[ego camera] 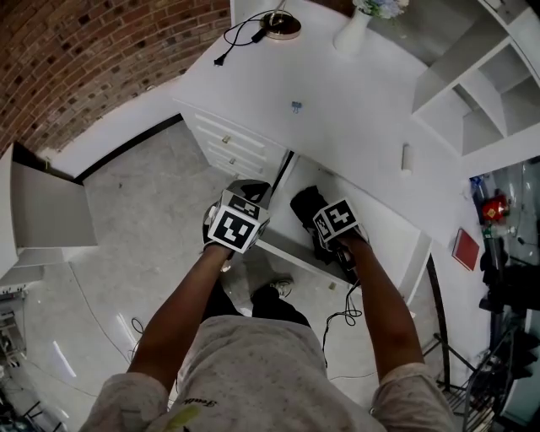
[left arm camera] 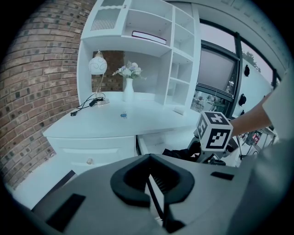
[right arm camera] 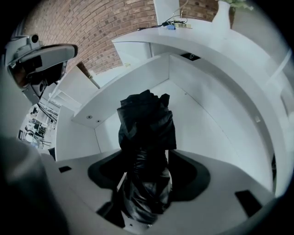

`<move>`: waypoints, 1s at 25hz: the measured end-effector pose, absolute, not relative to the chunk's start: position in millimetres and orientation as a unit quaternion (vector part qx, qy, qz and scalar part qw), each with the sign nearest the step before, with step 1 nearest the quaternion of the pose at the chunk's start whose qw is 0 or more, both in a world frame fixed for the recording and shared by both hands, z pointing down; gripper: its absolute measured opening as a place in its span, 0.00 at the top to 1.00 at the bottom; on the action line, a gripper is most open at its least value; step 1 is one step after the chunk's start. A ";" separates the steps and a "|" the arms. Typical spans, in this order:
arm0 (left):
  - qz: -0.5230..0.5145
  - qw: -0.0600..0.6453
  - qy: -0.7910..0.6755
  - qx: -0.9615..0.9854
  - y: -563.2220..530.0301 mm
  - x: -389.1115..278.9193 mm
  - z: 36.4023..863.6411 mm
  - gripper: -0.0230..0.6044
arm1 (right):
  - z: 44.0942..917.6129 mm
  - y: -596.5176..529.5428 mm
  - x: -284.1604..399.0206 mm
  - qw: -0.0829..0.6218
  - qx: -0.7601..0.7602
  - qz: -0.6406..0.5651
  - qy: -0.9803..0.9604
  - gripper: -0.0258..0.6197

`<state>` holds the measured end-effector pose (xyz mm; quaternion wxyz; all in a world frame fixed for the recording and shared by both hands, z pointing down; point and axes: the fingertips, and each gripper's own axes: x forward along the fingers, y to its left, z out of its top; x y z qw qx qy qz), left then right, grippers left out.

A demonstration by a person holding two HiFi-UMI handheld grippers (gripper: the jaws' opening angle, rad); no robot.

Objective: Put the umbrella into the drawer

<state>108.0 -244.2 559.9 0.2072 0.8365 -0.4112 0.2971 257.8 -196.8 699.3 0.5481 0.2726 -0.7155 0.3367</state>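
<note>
A folded black umbrella [right arm camera: 146,133] is clamped between the jaws of my right gripper [right arm camera: 147,160], which is shut on it. The umbrella [ego camera: 307,205] hangs over the open white drawer [ego camera: 381,233] under the desk, its far end pointing down into the drawer's bare interior [right arm camera: 209,121]. My left gripper [ego camera: 246,196] hovers just left of the drawer's front corner, shut with nothing in it [left arm camera: 149,172]. In the left gripper view the right gripper's marker cube [left arm camera: 214,131] and a bit of the umbrella [left arm camera: 180,153] show above the drawer [left arm camera: 155,140].
The white desk top [ego camera: 337,110] carries a lamp base [ego camera: 281,25] with a black cord, a vase [ego camera: 353,32] and a small blue clip [ego camera: 296,106]. A shut drawer unit [ego camera: 229,145] stands left of the open drawer. Shelves [ego camera: 494,93] rise at right. A cable [ego camera: 342,316] lies on the floor.
</note>
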 end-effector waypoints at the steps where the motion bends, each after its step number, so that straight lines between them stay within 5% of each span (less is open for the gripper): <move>1: 0.297 0.206 -0.409 0.838 -244.7 108.7 557.8 0.97 | 695.4 -197.3 257.9 0.546 0.276 0.337 -0.716 0.55; 25: 0.250 0.161 -0.377 0.877 -272.4 114.3 482.8 0.97 | 552.5 -235.8 239.6 0.317 0.435 0.359 -0.763 0.56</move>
